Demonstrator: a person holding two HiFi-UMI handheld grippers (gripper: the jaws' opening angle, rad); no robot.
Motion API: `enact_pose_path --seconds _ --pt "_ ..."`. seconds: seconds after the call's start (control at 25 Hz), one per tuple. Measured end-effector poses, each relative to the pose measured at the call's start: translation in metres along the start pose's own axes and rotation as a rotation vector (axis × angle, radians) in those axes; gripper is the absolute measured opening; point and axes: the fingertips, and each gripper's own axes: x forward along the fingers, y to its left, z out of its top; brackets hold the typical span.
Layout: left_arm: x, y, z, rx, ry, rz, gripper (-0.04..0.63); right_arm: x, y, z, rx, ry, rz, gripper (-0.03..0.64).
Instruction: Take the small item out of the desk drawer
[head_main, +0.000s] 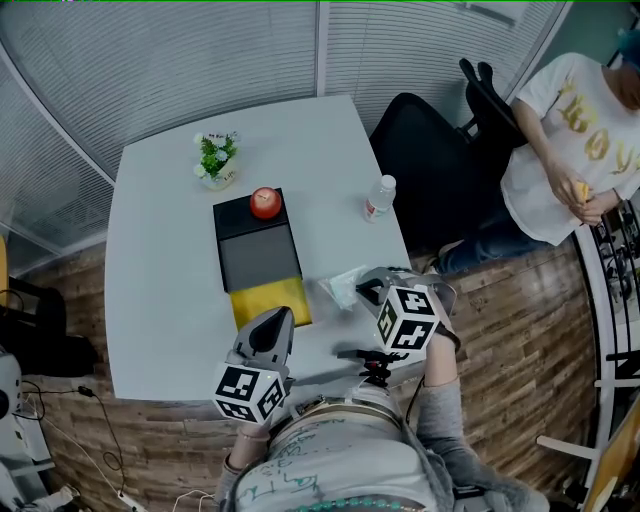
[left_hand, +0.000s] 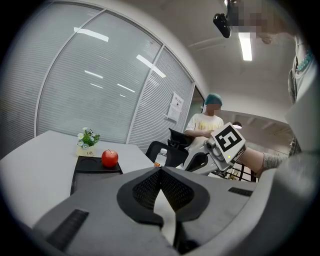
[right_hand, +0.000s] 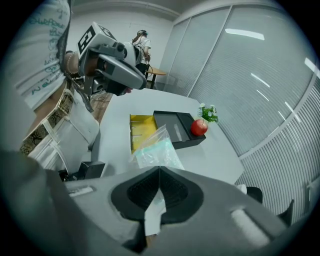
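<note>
My right hand-held gripper (right_hand: 159, 170) pinches the plastic bag (right_hand: 152, 150) by the table's (head_main: 160, 280) front edge, the left hand-held gripper (left_hand: 160, 171) closed and empty. I'd lower the bag gently, clear of the yellow drawer (head_main: 272, 300).

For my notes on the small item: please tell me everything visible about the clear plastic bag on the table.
The plastic bag is small, clear and crinkled, with something pale green inside. It lies on the table, beside the yellow drawer, with one corner sticking up. The shut right tool is at its near edge; whether it pinches the bag cannot be told.
</note>
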Motion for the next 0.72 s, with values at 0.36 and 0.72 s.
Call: enact_pose_path --seconds 0.36,0.72 --pt "0.007 -0.001 -0.001 -0.007 0.006 0.008 -0.003 0.009 -0.001 -0.011 0.005 0.003 0.025 0.003" --pt "0.007 0.004 -0.002 0.002 0.004 0.03 -0.003 0.038 0.013 -0.02 0.008 -0.002 0.099 0.003"
